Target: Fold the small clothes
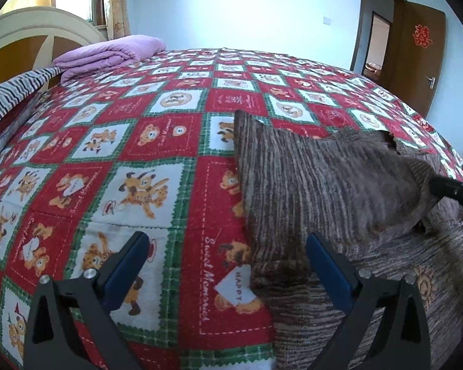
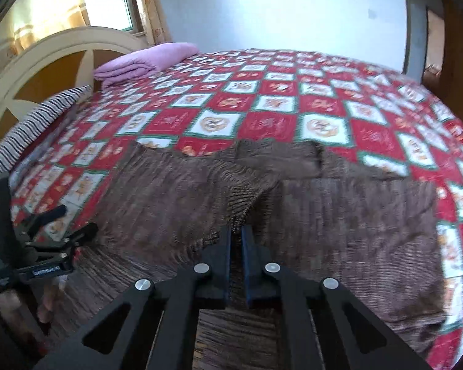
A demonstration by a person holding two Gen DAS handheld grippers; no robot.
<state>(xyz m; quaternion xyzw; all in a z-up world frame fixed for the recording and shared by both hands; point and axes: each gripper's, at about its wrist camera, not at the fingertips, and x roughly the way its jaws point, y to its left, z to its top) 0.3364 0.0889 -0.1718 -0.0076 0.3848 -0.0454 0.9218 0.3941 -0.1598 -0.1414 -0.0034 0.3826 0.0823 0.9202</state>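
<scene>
Brown ribbed knit garment [image 2: 339, 228] lies on a red, green and white teddy-bear patchwork bedspread [image 1: 157, 141]. Right gripper [image 2: 236, 231], fingers pressed together, pinches a raised fold of the garment at 6 o'clock in its view. Left gripper [image 1: 228, 246], fingers spread wide, hangs over the garment's left edge. A folded lilac blanket [image 1: 108, 55] sits at 11 o'clock.

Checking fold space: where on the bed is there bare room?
Free: quilt between the brown garment and the striped pillow, and beyond the garment toward the purple blanket. Crowded: the near right, under the garment.
</scene>
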